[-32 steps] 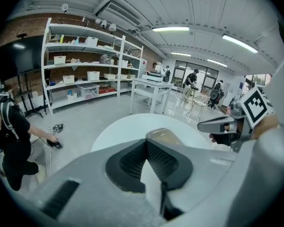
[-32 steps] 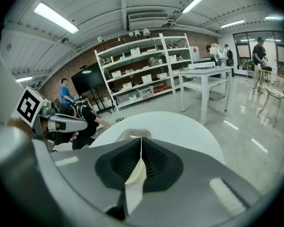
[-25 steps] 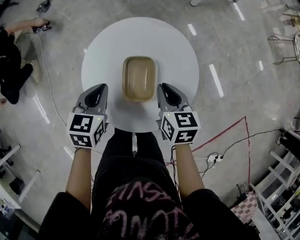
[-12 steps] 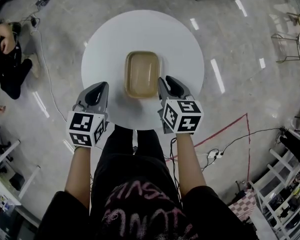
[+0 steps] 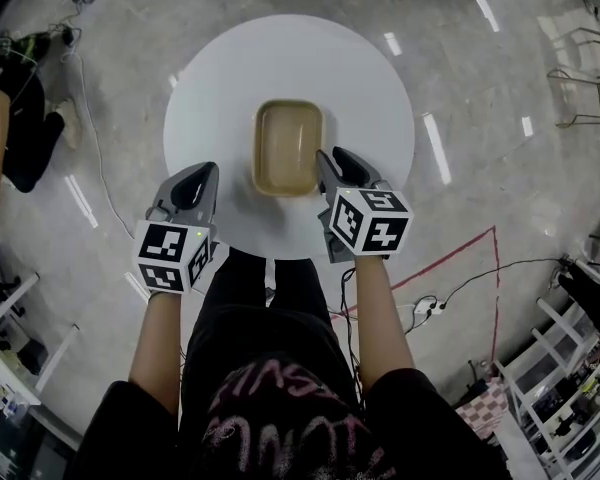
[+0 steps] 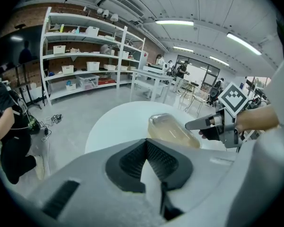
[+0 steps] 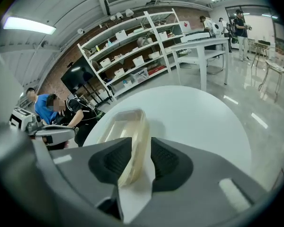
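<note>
Translucent tan rectangular plastic tub [image 5: 288, 148] on round white table [image 5: 220, 78]
Right tongs [image 5: 331, 160] parted astride its right wall; left tongs [image 5: 201, 174] clenched, empty.

No legible text; shirt lettering [image 5: 283, 415] (pink) unreadable.

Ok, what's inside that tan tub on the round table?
Nothing shows inside the tan tub: the head view sees only its bare floor. Its near right corner is covered by the right tool, whose jaws straddle the rim there.
</note>
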A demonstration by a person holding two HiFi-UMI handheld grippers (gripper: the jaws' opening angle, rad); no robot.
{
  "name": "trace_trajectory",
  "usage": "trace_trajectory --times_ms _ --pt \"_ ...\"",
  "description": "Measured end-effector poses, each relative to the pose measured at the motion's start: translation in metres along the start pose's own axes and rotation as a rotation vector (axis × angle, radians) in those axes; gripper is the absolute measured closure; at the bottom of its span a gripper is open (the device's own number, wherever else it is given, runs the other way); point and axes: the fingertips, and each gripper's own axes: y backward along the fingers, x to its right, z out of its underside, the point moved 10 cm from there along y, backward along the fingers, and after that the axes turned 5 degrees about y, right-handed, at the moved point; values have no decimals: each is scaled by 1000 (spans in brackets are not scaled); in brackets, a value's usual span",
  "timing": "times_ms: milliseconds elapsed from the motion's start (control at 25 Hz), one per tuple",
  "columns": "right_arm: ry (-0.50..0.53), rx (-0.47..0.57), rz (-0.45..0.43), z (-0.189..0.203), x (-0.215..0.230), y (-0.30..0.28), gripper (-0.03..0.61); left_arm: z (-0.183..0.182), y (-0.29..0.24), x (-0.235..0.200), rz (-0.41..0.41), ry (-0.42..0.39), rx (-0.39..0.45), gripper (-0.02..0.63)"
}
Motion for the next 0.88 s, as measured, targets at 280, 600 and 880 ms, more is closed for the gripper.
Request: trace_trajectory --times_ms 280,600,880 --pt "-26 -14 -22 -3 5 -1 457 -4 -4 0 3 5 -1 618" --pt "-6 -15 -25 -7 0 -7 514 -5 -7 -1 5 11 -3 618" --pt "0 -4 -14 -11 -2 -9 526 -7 -8 -3 5 13 -2 618"
